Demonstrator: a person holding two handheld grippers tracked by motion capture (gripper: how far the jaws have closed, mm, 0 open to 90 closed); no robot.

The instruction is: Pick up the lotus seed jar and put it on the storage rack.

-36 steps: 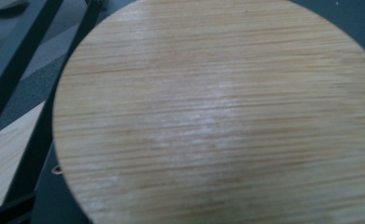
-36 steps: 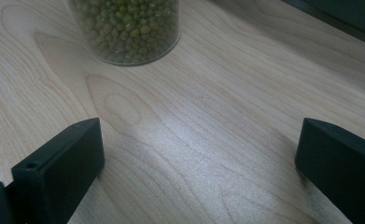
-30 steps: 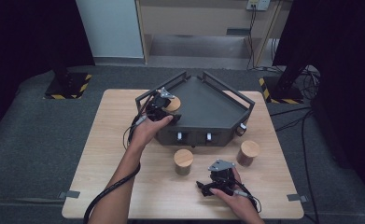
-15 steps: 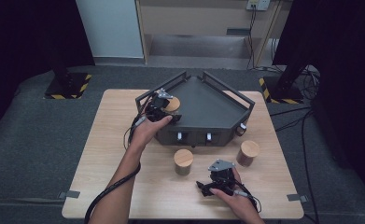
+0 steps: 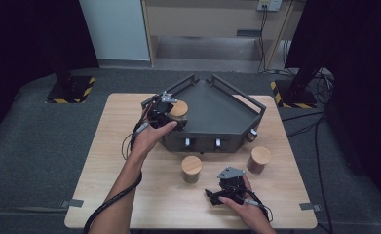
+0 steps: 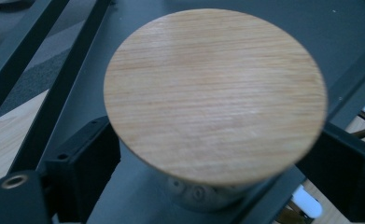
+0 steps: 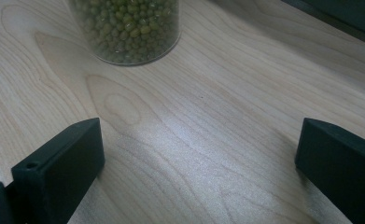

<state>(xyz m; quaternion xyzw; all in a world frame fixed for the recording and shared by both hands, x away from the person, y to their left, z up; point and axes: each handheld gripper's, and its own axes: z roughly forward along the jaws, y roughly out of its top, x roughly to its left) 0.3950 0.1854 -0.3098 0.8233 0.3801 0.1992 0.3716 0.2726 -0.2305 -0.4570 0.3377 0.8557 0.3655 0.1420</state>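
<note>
At frame centre, we see the left tongs (image 5: 174, 116), arm outstretched, just opened around a wood-lidded jar (image 5: 179, 109) in the tray (image 5: 237, 122); the right tongs (image 5: 223, 194) rest open and empty at lower right.

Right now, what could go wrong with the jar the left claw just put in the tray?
The left claw has just been opening, but the wood-lidded jar sits between its jaws, so pulling back crooked might tip it. The jar stands near the dark tray's rail, which a lifting claw could bump. Ahead of the open right claw, the jar of green beans might get knocked.
</note>
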